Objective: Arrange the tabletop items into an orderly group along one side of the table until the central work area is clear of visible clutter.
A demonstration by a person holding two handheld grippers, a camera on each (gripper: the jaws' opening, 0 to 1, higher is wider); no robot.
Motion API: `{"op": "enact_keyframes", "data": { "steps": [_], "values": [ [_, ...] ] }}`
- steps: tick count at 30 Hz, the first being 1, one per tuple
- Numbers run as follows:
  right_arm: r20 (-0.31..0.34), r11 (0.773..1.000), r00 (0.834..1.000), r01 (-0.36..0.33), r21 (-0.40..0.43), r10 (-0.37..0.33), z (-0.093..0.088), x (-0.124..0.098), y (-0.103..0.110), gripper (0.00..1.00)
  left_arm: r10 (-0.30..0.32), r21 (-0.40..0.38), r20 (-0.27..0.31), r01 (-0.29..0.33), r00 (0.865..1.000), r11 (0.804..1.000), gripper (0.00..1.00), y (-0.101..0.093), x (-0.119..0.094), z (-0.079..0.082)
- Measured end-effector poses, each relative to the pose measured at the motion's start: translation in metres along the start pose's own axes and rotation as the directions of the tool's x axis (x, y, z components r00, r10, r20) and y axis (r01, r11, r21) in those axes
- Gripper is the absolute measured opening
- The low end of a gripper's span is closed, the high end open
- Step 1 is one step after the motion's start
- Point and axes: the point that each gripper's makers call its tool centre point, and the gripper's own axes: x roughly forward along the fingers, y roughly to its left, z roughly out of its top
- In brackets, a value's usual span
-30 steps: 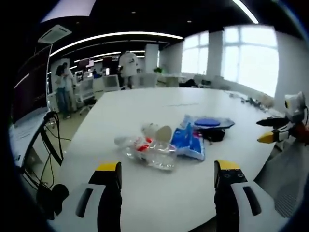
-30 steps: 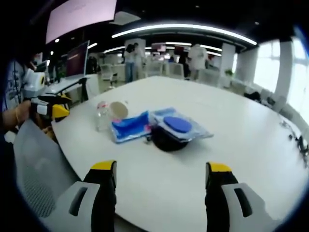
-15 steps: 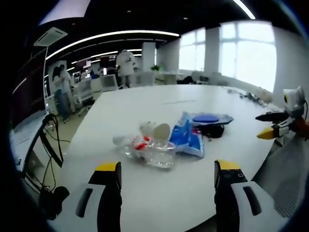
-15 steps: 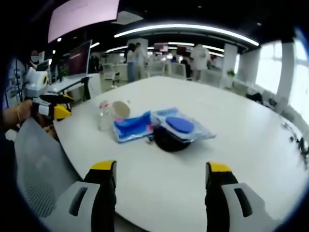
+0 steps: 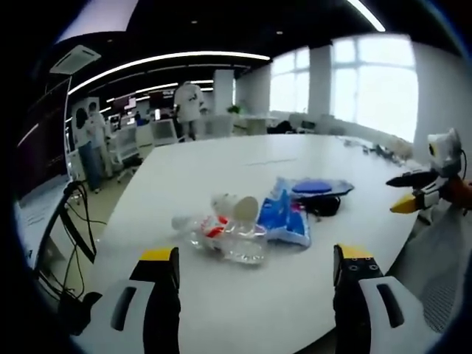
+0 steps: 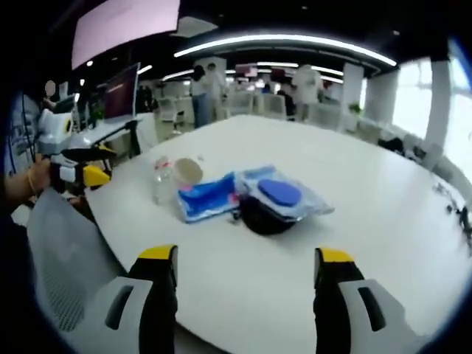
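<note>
On the white counter (image 5: 221, 169) a small cluster of things sits near the close edge, and I take them left to right as the left gripper view shows them.

Leftmost lies a crumpled clear plastic bottle with a red label (image 5: 221, 234), on its side. It looks empty, so it should be very light, springy and slick; the neck or the stiffer base would give a surer hold than the dented middle, which would likely buckle. Touching it on the far side is a pale paper cup (image 5: 240, 208), tipped over with its mouth towards the camera. It is light and easily crushed, so a gentle pinch on the rim seems best.

Next comes a soft blue plastic pouch (image 5: 286, 216), limp and probably slippery; a pinch at an edge seam would lift it, though it will sag. Right of it and a little farther lies a clear flat packet holding a blue disc (image 5: 317, 187), resting on a black rounded object (image 5: 324, 204) which I cannot identify; in the right gripper view it looks like a shallow bowl or cap (image 6: 264, 217).

The left tool (image 5: 251, 291) stands wide open and holds nothing, short of the cluster. The right tool (image 6: 243, 291) is likewise spread wide and empty, hovering at the counter's near edge.
</note>
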Motion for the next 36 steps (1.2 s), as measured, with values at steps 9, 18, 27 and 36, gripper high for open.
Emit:
{"op": "enact_keyframes", "data": {
  "steps": [9, 18, 27, 36],
  "values": [
    [-0.025, 0.995, 0.999, -0.031, -0.094, 0.029, 0.014, 0.012, 0.016, 0.73, -0.030, -0.014, 0.015, 0.030, 0.999, 0.999, 0.92, 0.000, 0.005, 0.006],
    [-0.028, 0.988, 0.992, -0.129, -0.091, 0.127, 0.031, 0.023, 0.040, 0.73, -0.010, -0.013, 0.032, 0.011, 0.999, 1.000, 0.98, 0.010, 0.007, 0.014],
    [-0.069, 0.968, 0.978, -0.206, -0.143, 0.198, 0.038, 0.039, 0.061, 0.72, -0.009, -0.059, 0.074, 0.013, 0.997, 0.998, 0.99, 0.023, 0.011, 0.028],
    [-0.067, 0.950, 0.960, -0.278, -0.144, 0.271, 0.051, 0.056, 0.085, 0.72, 0.002, -0.065, 0.069, 0.002, 0.998, 0.998, 0.99, 0.036, 0.022, 0.033]
  ]
}}
